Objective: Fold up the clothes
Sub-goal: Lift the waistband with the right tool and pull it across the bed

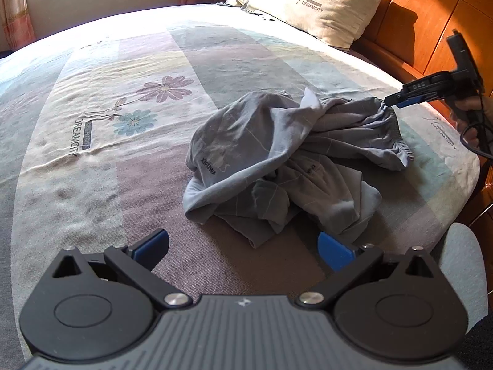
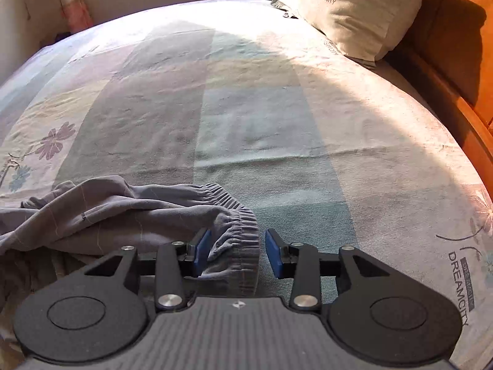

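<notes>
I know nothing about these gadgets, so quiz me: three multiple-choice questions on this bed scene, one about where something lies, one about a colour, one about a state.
1. Where is the pillow?
A. beside the wooden headboard
B. on the floor
C. under the garment

2. What colour is the crumpled garment?
A. red
B. grey
C. yellow

3. How does the left gripper stand?
A. clamped on the pillow
B. clamped on the garment
C. open, holding nothing

Answers:
1 A, it lies at the bed's head by the orange wood.
2 B, the cloth is grey all over.
3 C, its blue pads sit wide apart over the bedspread.
</notes>
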